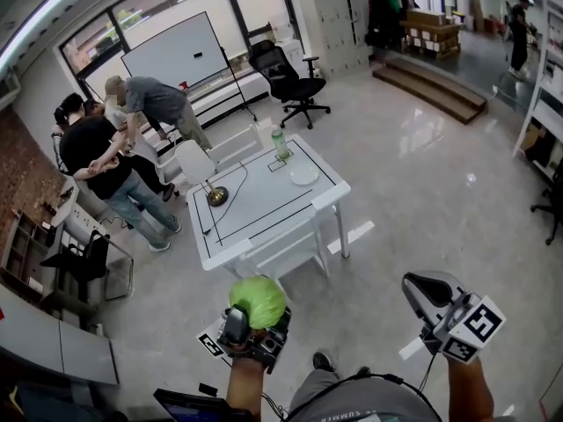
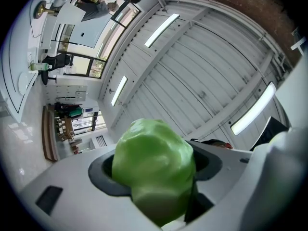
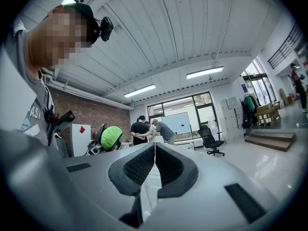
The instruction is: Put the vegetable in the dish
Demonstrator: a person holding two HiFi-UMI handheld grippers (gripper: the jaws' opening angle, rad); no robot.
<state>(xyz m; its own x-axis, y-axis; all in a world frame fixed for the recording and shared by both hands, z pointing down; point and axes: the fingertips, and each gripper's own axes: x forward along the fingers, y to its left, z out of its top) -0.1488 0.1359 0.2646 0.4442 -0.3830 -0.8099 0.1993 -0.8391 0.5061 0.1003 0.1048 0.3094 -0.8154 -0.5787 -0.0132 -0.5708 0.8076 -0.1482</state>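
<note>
A round light-green vegetable [image 1: 259, 295] sits between the jaws of my left gripper [image 1: 256, 316], which is shut on it; I hold it up low in the head view, well short of the table. It fills the left gripper view, where the vegetable [image 2: 154, 170] bulges past the dark pads. The dish [image 1: 303, 175], a small white plate, lies near the right end of the white table [image 1: 255, 214]. My right gripper [image 1: 425, 288] is at the lower right, shut and empty, its pads [image 3: 144, 167] pressed together. The vegetable [image 3: 110, 137] also shows in the right gripper view.
A green bottle [image 1: 281, 143] stands behind the dish and a brass object [image 1: 216, 196] sits at the table's left. Several people [image 1: 114, 161] stand by the table's far-left corner. A black office chair [image 1: 290, 82], a whiteboard [image 1: 176, 53] and steps [image 1: 431, 86] lie beyond.
</note>
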